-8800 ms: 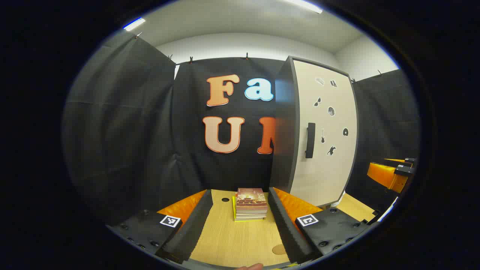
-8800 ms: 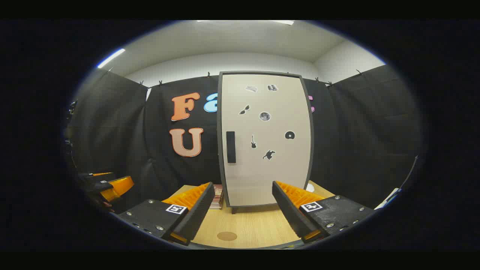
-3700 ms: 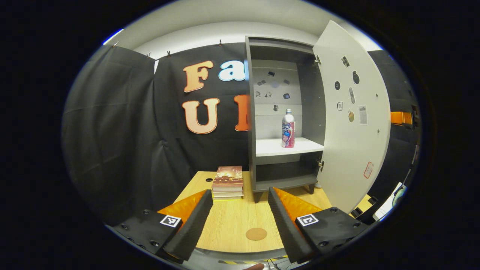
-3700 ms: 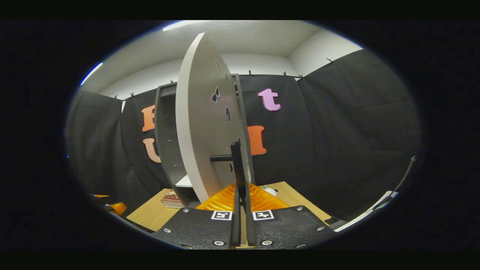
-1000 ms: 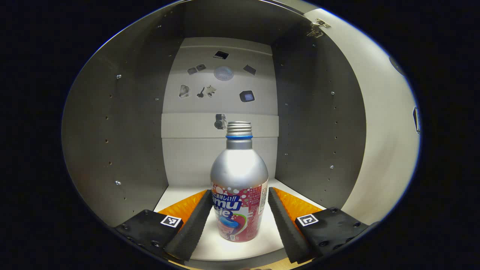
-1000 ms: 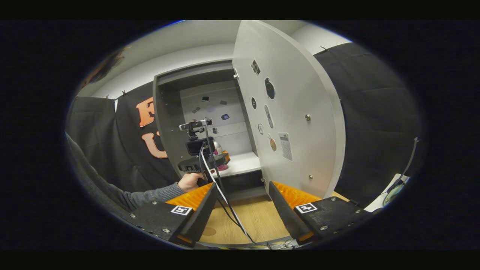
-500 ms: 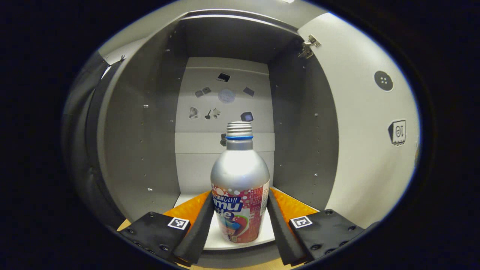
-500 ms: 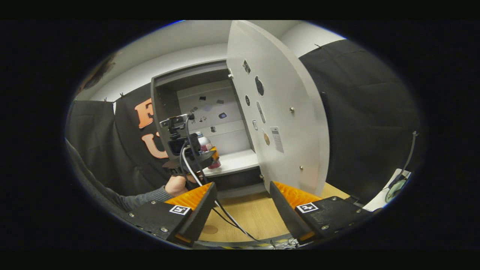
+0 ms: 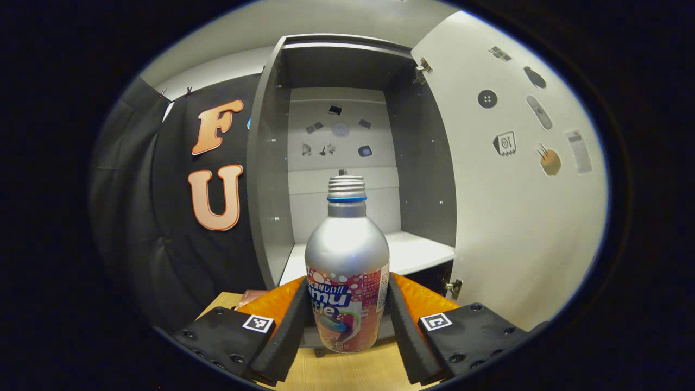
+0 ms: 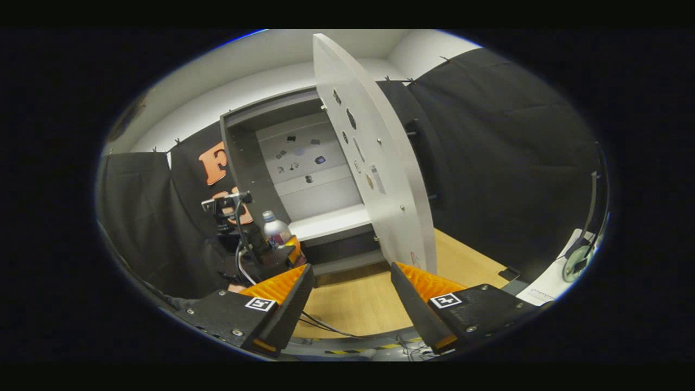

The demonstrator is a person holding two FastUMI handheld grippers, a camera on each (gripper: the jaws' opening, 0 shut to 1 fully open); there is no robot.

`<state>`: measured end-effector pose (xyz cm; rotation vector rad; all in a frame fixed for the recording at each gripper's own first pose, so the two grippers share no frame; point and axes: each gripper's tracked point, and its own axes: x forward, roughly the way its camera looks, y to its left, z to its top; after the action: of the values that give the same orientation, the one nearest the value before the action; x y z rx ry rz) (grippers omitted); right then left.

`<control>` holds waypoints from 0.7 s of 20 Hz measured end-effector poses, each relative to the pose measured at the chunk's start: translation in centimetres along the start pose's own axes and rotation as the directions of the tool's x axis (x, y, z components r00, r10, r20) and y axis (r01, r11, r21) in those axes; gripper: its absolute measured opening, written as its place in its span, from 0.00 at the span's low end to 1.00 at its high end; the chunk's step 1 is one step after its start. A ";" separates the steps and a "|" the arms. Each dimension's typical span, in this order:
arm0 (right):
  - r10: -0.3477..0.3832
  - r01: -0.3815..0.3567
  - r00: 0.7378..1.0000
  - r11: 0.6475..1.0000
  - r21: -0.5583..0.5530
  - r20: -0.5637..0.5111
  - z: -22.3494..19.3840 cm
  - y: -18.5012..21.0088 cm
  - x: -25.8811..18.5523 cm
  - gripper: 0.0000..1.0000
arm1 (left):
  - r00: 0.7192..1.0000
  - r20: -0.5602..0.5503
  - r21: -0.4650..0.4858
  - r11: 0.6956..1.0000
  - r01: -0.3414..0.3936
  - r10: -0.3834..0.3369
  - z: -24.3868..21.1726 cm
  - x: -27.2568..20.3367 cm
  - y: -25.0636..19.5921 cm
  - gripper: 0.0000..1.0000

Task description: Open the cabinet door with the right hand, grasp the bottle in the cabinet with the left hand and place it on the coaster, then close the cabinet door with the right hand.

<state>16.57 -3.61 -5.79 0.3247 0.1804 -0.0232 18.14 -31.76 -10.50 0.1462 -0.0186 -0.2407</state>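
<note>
A silver bottle [image 9: 347, 260] with a pink label and a bare threaded neck stands upright between the fingers of my left gripper [image 9: 346, 307], which is shut on its lower body. The bottle hangs in front of the grey cabinet [image 9: 269, 163], clear of the white shelf [image 9: 418, 252] and above the wooden table [image 9: 342, 374]. The cabinet door [image 9: 516, 206] stands wide open to the right. In the right gripper view, my right gripper [image 10: 352, 271] is open and holds nothing, close to the door [image 10: 374, 163] near its lower edge. The bottle [image 10: 274, 231] and left gripper [image 10: 285, 247] show at the left there.
The door's dark handle [image 10: 421, 141] sticks out on its far side. A book stack's corner [image 9: 251, 296] lies left of the cabinet foot. Cables [image 10: 326, 326] trail over the table's [image 10: 358, 298] front edge. White gear [image 10: 548, 285] sits at the right.
My left gripper shut on the bottle and drew it back out of the cabinet, off the shelf. The right gripper swung right, nearer the open door's edge.
</note>
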 end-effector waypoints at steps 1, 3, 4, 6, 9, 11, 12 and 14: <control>0.006 -0.005 1.000 1.000 0.008 -0.012 -0.6 0.0 -0.3 0.89 | 1.000 -0.022 0.009 1.000 -0.011 0.012 -1.9 -1.3 0.3 0.84; 0.005 -0.005 0.999 1.000 0.004 -0.047 -1.9 -0.1 -1.0 0.90 | 0.997 -0.078 0.011 1.000 -0.023 0.023 -6.0 -3.6 0.7 0.83; 0.014 -0.014 0.998 1.000 0.000 -0.060 -2.4 0.1 -1.3 0.90 | 0.993 -0.113 0.005 1.000 -0.026 0.027 -8.2 -4.7 0.9 0.83; 0.029 -0.030 0.996 1.000 -0.008 -0.085 -3.2 0.5 -1.4 0.90 | 0.985 -0.170 -0.005 0.999 -0.042 0.041 -12.0 -6.5 1.6 0.83; 0.024 -0.026 0.990 1.000 -0.009 -0.139 -5.1 0.3 -1.1 0.90 | 0.976 -0.206 0.002 0.998 -0.067 0.066 -16.2 -8.3 3.0 0.84; 0.024 -0.026 0.982 1.000 -0.013 -0.185 -6.8 0.5 -0.7 0.90 | 0.973 -0.223 -0.009 0.998 -0.067 0.063 -18.6 -9.0 3.3 0.83; 0.026 -0.030 0.978 0.999 -0.018 -0.205 -7.6 0.7 -0.6 0.90 | 0.970 -0.232 -0.013 0.997 -0.073 0.068 -19.7 -9.3 3.5 0.83; 0.026 -0.036 0.969 0.999 -0.036 -0.247 -9.1 1.0 -0.1 0.90 | 0.966 -0.247 -0.014 0.997 -0.082 0.076 -21.9 -9.6 3.7 0.84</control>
<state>14.96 0.23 -13.99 0.2896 0.4219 0.0518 10.43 -22.83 -31.62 0.1502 0.2248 -0.1413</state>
